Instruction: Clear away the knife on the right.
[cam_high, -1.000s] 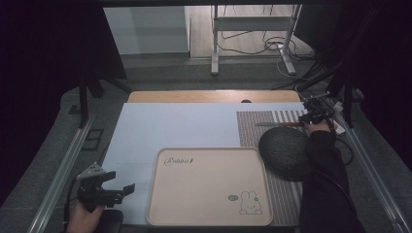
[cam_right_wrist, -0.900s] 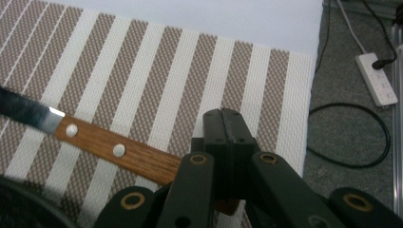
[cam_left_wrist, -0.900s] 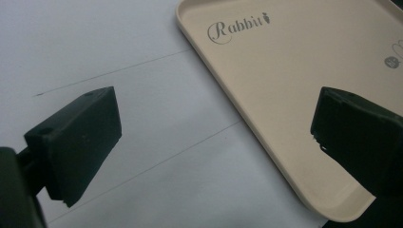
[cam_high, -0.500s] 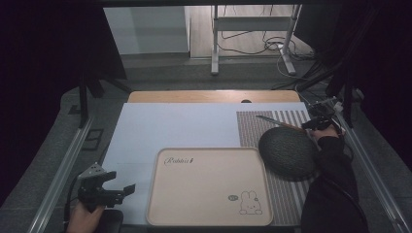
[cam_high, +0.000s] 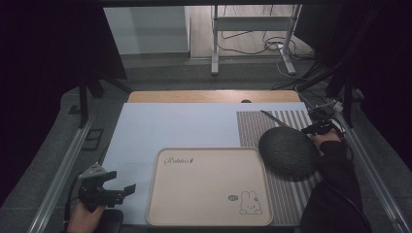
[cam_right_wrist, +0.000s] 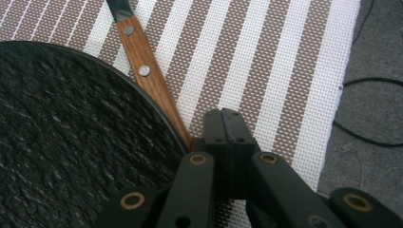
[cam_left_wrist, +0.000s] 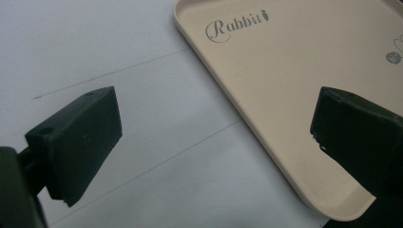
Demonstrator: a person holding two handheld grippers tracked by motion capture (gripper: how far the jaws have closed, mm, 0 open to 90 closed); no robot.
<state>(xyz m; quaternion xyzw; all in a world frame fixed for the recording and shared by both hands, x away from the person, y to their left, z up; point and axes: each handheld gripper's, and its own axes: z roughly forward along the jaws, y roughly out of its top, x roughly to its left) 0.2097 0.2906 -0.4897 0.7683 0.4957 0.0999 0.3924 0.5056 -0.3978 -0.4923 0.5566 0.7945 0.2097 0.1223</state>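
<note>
Your right gripper (cam_right_wrist: pixel 227 124) clenched empty beside the knife (cam_right_wrist: pixel 142 66) and plate (cam_right_wrist: pixel 71 142) at the mat's (cam_right_wrist: pixel 285 71) right edge.

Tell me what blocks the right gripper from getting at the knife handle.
The dark round plate does: its rim overlaps the near end of the knife handle. The shut right gripper sits beside that rim, on the striped placemat.

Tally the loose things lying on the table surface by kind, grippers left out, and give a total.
Wooden-handled knife: 1
Dark textured round plate: 1
Beige tray printed "Rabbit": 1
Brown-and-white striped placemat: 1
Total: 4
</note>
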